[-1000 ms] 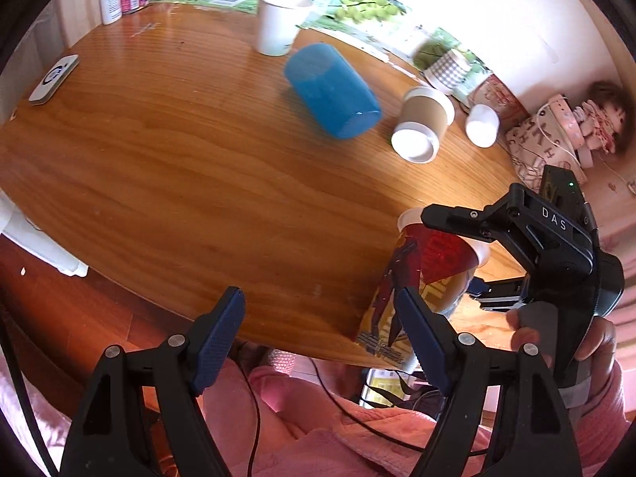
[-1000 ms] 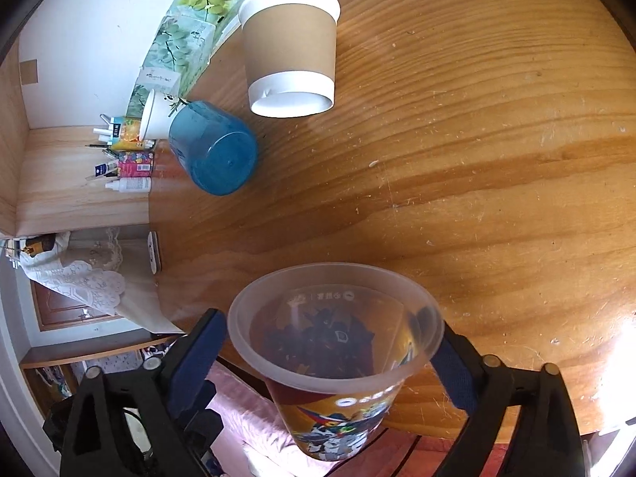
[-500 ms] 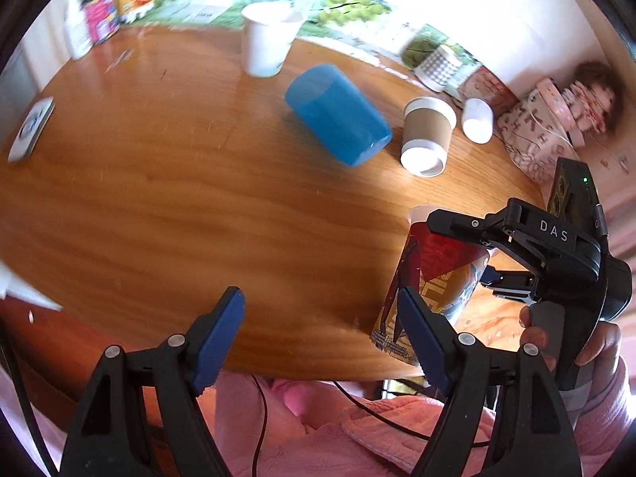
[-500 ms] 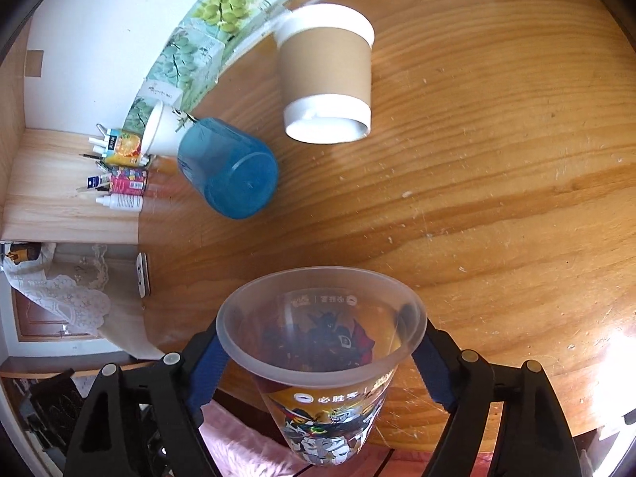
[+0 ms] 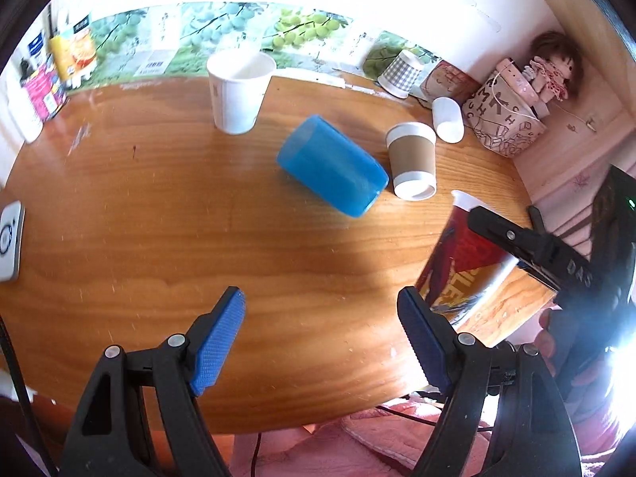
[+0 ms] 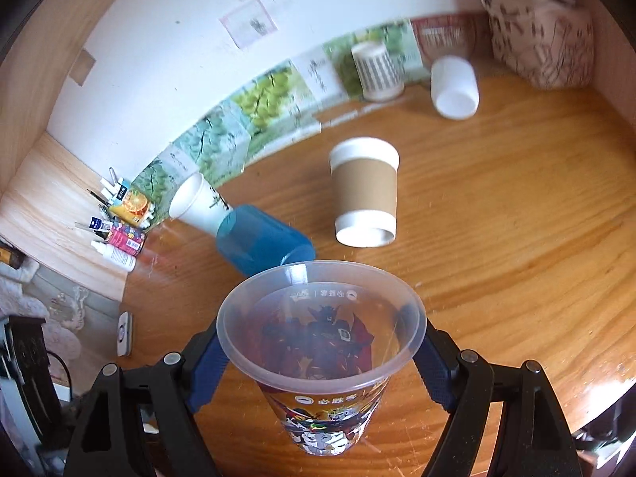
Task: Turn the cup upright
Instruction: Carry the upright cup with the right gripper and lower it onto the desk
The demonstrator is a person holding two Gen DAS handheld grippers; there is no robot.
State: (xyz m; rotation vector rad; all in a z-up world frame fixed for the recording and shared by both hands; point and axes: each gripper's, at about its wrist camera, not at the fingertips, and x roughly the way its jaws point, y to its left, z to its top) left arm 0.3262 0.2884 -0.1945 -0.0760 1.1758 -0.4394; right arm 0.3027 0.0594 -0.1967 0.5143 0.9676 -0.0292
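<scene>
My right gripper (image 6: 321,361) is shut on a clear plastic cup with a printed cartoon robot (image 6: 322,381). The cup stands mouth up over the near edge of the round wooden table (image 6: 516,238); whether its base touches the wood I cannot tell. In the left wrist view the same cup (image 5: 457,262) shows at the right, held by the right gripper (image 5: 528,238). My left gripper (image 5: 322,338) is open and empty above the table's near edge, to the left of the cup.
A blue cup (image 5: 332,171) lies on its side mid-table. A brown-sleeved paper cup (image 5: 411,163) stands upside down beside it. A white paper cup (image 5: 238,87) stands upright farther back. A small white cup (image 5: 447,119), a checked cup (image 5: 401,71), a patterned bag (image 5: 503,119) and bottles (image 5: 43,83) line the back.
The right gripper has tilted the printed cup from leaning toward upright and brought it lower over the table edge. The left gripper has risen and moved forward over the table, staying open.
</scene>
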